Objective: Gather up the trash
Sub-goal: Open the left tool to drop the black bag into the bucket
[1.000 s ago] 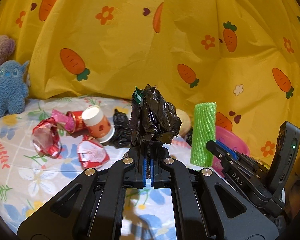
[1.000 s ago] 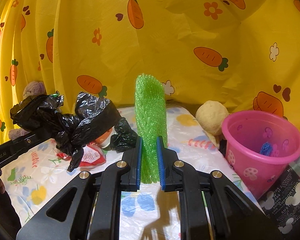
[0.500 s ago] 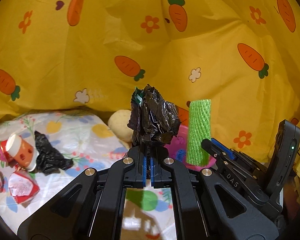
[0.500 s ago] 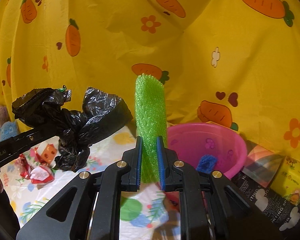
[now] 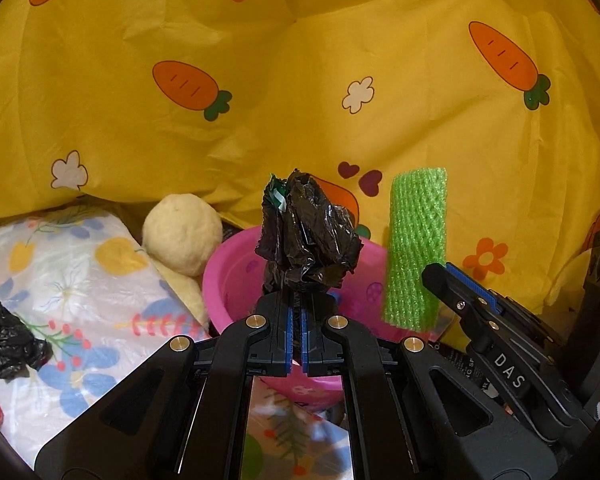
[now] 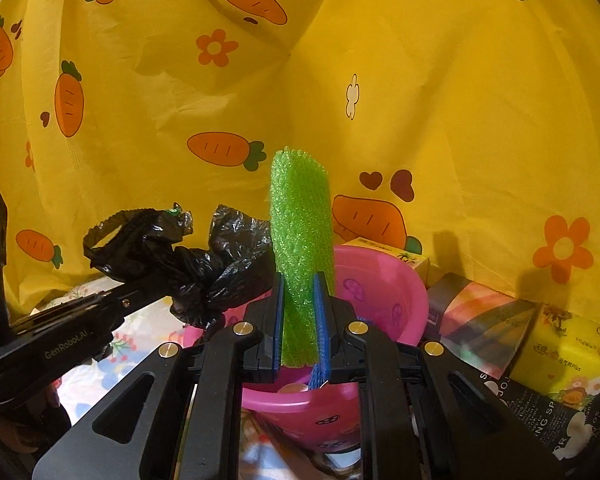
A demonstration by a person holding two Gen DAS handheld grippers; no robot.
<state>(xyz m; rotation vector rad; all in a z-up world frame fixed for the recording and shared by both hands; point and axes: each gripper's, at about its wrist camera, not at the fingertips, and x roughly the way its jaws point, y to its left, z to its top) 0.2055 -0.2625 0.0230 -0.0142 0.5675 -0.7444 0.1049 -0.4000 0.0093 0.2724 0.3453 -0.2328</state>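
Left gripper [image 5: 296,334] clamps the black bag [image 5: 306,246], right gripper [image 6: 298,334] pinches the upright green foam net [image 6: 302,248], both poised at the pink bucket's [image 6: 396,280] near rim, bucket mouth straight ahead and below, right slightly nearer.

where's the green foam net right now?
The green foam net stands upright, clamped in the right hand-held gripper, over the near rim of the pink bucket, just right of the crumpled black plastic bag.
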